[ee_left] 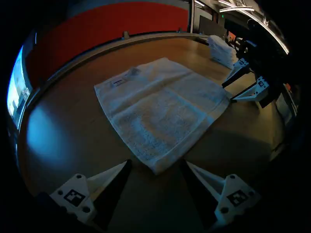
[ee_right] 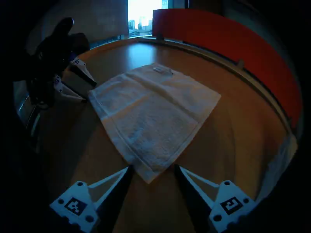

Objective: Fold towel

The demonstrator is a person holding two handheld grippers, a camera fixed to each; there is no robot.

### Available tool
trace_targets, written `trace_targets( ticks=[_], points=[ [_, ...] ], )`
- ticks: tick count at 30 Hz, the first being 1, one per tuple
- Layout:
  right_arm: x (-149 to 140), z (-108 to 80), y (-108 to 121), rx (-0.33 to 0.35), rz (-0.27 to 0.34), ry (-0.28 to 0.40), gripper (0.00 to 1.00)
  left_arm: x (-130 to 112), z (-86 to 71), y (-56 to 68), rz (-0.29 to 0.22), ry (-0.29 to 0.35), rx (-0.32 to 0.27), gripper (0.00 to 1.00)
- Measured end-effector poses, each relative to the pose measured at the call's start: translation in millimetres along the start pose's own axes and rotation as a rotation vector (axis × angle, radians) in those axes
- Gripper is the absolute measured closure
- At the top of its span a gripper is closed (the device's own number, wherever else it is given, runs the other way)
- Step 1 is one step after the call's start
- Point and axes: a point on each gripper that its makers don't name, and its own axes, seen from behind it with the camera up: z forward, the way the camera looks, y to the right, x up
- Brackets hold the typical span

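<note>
Towel (ee_left: 163, 108) lies flat, folded, mid-counter (ee_left: 70, 128). Left gripper (ee_left: 156, 163): jaws open, near towel corner lying between them, not pinched. Right gripper (ee_right: 153, 167): jaws open, straddling the opposite corner, likewise ungripped. White stack (ee_left: 221, 50) at far counter edge.

The smooth brown wooden table (ee_left: 74, 128) carries a white terry towel (ee_left: 163, 108) lying flat near its middle, with a small sewn tag (ee_left: 117, 82) by one far corner. Well apart, near the table's far edge, sits a stack of folded white cloths (ee_left: 221, 50).
</note>
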Motion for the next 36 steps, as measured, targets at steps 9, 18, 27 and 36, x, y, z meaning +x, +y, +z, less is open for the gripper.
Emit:
trace_targets(
  ticks=[9, 18, 27, 36],
  points=[
    [0, 2.0, -1, 0.011, 0.005, -0.003, 0.38, 1, 0.1, 2.7, 0.0, -0.007, -0.005, 0.13],
    [0, 3.1, -2, 0.019, 0.002, -0.01, 0.52, 1, 0.2, 10.0, 0.011, -0.007, -0.013, 0.37],
    [-1, 0.4, -7, 0.034, 0.008, -0.02, 0.82, 3, 2.5, 8.6, -0.012, -0.015, 0.0, 0.81],
    [9, -4.0, -10, 0.021, 0.024, 0.016, 0.85, 9, -2.3, 10.3, -0.034, -0.005, 0.0, 0.84]
  ],
)
